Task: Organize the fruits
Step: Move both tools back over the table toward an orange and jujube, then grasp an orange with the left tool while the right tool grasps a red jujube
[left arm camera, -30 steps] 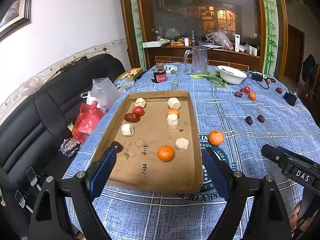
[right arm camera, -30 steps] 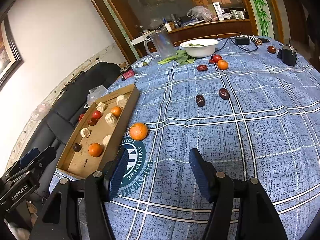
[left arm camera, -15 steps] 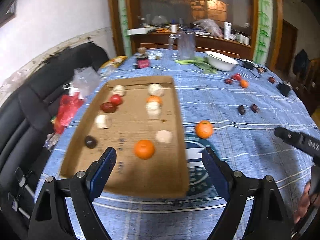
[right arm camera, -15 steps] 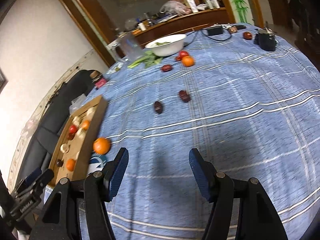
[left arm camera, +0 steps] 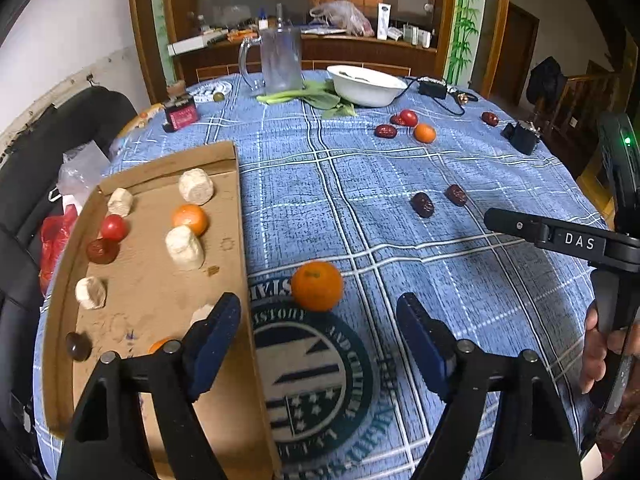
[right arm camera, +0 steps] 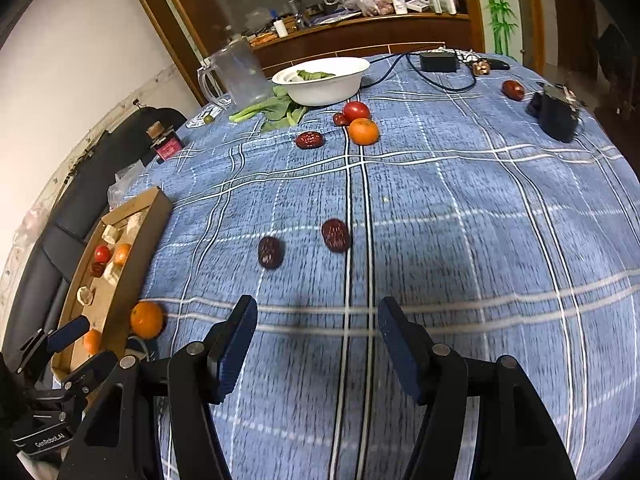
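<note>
Orange (left arm camera: 317, 286), round and glossy, beside tray (left arm camera: 240, 216)

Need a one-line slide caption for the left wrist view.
Open left gripper lined up on a loose orange beside the cardboard tray of sorted fruit.

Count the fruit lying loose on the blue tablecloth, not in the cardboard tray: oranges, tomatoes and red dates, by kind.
Oranges: 2
Tomatoes: 1
Red dates: 5
Total: 8
</note>
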The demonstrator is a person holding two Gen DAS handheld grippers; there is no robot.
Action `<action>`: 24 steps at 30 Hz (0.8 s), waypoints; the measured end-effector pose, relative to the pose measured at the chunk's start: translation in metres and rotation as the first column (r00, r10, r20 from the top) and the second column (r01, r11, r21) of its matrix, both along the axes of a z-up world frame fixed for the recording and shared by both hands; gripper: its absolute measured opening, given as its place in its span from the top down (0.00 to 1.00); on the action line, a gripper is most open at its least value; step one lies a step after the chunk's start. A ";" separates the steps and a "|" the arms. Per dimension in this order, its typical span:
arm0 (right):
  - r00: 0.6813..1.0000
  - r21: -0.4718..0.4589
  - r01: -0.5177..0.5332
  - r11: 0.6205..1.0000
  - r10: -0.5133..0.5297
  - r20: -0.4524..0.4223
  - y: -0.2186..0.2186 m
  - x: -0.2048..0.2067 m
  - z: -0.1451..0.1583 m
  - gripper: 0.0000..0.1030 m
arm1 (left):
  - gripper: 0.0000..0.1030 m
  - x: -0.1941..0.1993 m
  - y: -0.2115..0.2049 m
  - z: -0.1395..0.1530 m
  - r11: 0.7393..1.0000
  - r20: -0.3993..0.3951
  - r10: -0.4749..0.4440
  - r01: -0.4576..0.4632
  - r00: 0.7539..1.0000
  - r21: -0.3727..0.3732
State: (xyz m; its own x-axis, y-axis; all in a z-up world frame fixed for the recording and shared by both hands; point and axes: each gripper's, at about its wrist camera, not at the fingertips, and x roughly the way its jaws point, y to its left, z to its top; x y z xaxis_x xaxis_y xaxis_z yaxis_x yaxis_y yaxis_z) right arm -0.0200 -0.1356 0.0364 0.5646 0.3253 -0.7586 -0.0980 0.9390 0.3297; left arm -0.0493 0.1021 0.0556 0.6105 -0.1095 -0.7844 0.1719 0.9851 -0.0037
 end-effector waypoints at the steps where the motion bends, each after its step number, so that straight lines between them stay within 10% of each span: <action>1: 1.000 0.001 -0.002 1.000 0.002 -0.003 0.000 0.005 -0.001 0.35 | 0.26 0.003 0.000 -0.002 1.000 -0.007 0.000 0.000 1.000 0.005; 11: 1.000 -0.032 -0.006 0.999 0.006 -0.010 -0.005 0.045 -0.011 0.35 | 0.32 0.036 -0.015 -0.026 0.996 -0.086 -0.006 0.014 0.996 0.092; 14: 1.000 -0.061 -0.003 0.998 0.002 -0.025 -0.005 0.056 -0.019 0.35 | 0.61 0.039 -0.020 -0.033 0.994 -0.109 -0.022 0.033 0.994 0.101; 20: 0.999 -0.143 -0.036 0.989 0.037 0.000 0.012 0.063 -0.022 0.36 | 0.67 0.039 -0.015 -0.038 0.993 -0.081 0.009 0.001 0.997 0.117; 24: 0.998 -0.231 -0.050 0.972 0.059 0.030 0.024 0.062 -0.023 0.64 | 0.68 0.036 -0.012 -0.036 0.996 -0.077 0.015 -0.008 0.997 0.084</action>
